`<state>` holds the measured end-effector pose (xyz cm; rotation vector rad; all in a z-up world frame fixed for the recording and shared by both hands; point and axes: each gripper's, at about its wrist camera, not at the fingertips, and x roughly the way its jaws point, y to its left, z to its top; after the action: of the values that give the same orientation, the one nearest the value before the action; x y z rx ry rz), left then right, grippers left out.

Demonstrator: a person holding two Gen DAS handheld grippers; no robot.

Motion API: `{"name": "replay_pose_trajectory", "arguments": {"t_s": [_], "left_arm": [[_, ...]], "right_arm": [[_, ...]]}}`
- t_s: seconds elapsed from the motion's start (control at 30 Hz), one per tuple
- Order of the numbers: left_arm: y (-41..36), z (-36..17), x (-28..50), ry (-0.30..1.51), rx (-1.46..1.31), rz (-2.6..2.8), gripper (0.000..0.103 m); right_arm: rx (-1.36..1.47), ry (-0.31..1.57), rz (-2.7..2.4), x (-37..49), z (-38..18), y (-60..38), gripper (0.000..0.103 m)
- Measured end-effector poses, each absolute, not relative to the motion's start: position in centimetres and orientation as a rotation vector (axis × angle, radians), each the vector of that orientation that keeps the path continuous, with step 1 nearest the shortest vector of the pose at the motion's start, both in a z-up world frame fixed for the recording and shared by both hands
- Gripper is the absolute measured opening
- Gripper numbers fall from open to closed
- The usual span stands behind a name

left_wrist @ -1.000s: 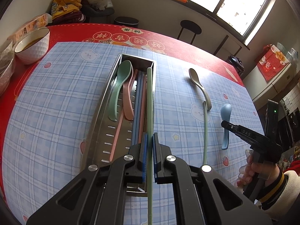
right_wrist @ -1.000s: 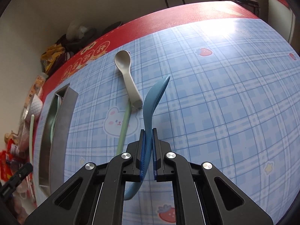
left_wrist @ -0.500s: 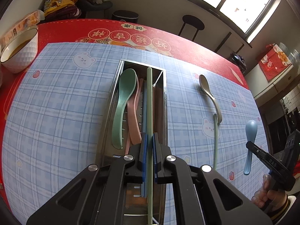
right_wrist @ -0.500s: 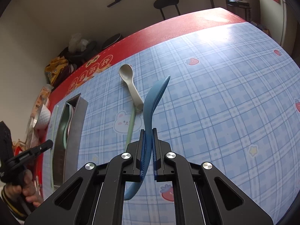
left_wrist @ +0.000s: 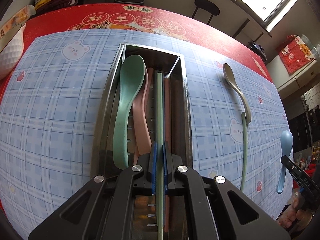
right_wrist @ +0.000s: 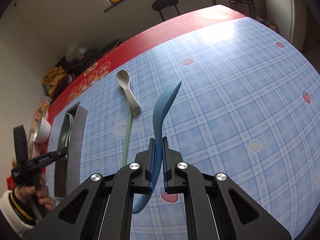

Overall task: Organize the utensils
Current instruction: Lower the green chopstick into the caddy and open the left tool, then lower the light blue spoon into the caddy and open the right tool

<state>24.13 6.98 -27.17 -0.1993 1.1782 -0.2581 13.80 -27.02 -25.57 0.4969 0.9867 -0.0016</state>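
Utensils are split — a green chopstick [left_wrist: 159,108] is clamped in the left tool [left_wrist: 159,167] over the steel tray [left_wrist: 185,92], while a blue spoon [right_wrist: 164,108] is gripped by the right tool [right_wrist: 159,165] above the tabletop [right_wrist: 230,100].

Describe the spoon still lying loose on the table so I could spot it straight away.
On the blue checked tablecloth, look right of the long steel tray. The beige spoon lies there, its handle end beside a pale green chopstick. It alone is loose and beige.
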Motion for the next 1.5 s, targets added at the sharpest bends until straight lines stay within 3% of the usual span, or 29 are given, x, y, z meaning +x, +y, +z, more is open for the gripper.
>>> {"name": "replay_pose_trajectory", "arguments": {"t_s": [0.33,0.4,0.47,0.7,0.87,0.97,1.03,1.5], "left_arm": [[7.9,-23.7,22.1,1.075,-0.148,-0.261,0.007],[8.2,-22.8,21.3,1.051,-0.140,-0.249,0.012],[8.6,-22.2,20.4,1.031,-0.135,-0.237,0.024],[9.9,-20.5,16.8,0.965,-0.070,-0.192,0.049],[11.6,-19.8,15.0,0.935,-0.089,-0.147,0.080],[12.6,-19.6,14.2,0.922,-0.101,-0.139,0.093],[13.2,-19.7,13.9,0.928,-0.098,-0.123,0.097],[17.3,-20.6,12.2,0.894,-0.165,-0.058,0.097]], "right_arm": [[0.465,0.983,0.060,14.2,-24.5,-24.8,0.006],[0.457,0.985,0.077,14.5,-24.3,-24.2,0.006],[0.446,0.988,0.095,14.7,-24.2,-23.5,0.006],[0.403,0.997,0.164,15.9,-23.7,-20.3,0.006],[0.369,1.007,0.212,16.8,-23.6,-17.7,0.006],[0.340,1.020,0.243,17.5,-23.6,-15.9,0.006],[0.316,1.033,0.268,18.0,-23.6,-14.3,0.006],[0.135,1.073,0.411,24.6,-23.7,-2.6,0.006]]}}
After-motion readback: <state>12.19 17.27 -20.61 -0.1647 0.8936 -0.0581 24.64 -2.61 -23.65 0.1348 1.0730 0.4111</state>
